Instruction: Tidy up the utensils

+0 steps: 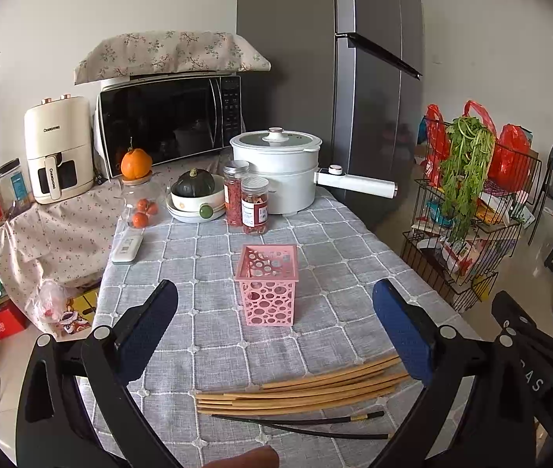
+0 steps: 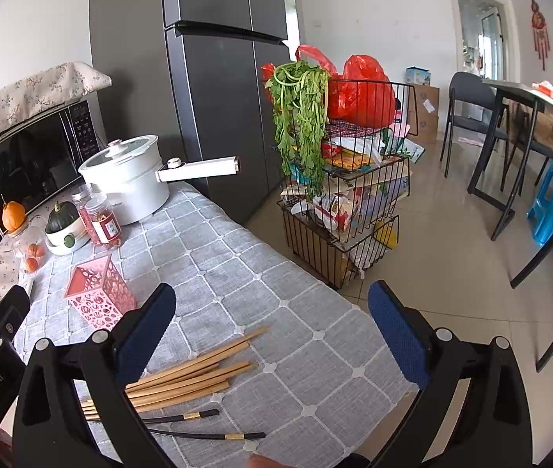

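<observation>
A pink perforated holder (image 1: pixel 268 285) stands upright and empty on the grey checked tablecloth (image 1: pixel 218 273); it also shows in the right wrist view (image 2: pixel 99 292). Several wooden chopsticks (image 1: pixel 300 388) lie in a bundle near the table's front edge, with two black chopsticks (image 1: pixel 307 425) in front of them. The same wooden chopsticks (image 2: pixel 190 378) and black chopsticks (image 2: pixel 198 425) show in the right wrist view. My left gripper (image 1: pixel 274 325) is open and empty above the chopsticks. My right gripper (image 2: pixel 270 329) is open and empty, to the right of the pile.
At the table's back stand a white electric pot (image 1: pixel 276 167), two red-filled jars (image 1: pixel 255 204), a bowl with a squash (image 1: pixel 194 195), a remote (image 1: pixel 127 248), a microwave (image 1: pixel 167 121) and an air fryer (image 1: pixel 58 148). A wire rack (image 2: pixel 346 202) stands on the floor to the right.
</observation>
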A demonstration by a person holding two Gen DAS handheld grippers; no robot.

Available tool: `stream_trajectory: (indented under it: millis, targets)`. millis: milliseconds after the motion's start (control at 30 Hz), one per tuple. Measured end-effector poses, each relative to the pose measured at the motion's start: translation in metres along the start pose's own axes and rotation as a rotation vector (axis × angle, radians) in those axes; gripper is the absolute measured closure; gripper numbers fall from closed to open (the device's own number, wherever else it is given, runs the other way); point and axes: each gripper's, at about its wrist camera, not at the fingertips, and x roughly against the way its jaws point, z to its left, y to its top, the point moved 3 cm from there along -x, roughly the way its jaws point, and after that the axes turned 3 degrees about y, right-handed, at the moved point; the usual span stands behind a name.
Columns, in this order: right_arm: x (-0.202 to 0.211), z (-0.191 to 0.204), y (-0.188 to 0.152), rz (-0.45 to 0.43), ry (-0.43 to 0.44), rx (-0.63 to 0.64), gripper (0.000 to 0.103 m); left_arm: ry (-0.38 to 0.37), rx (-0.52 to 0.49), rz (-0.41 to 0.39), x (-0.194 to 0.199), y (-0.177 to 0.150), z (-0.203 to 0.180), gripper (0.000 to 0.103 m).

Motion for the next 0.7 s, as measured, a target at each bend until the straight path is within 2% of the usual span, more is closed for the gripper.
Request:
stream_trajectory:
  millis: [400,533,700]
  targets:
    - [-0.002,-0.001,-0.003,0.017,0.005,-0.008,0.007,0.001,0.004,0.007,-0.001,-0.003,0.002,0.007]
    - [-0.004,0.002,-0.005,0.031,0.013,-0.007,0.007,-0.018,0.034,0.052,-0.010,-0.009,0.010,0.007]
    - [-0.007,0.010,-0.008,0.049,0.024,0.012,0.007,-0.004,0.035,0.084,-0.019,-0.015,0.017,0.007]
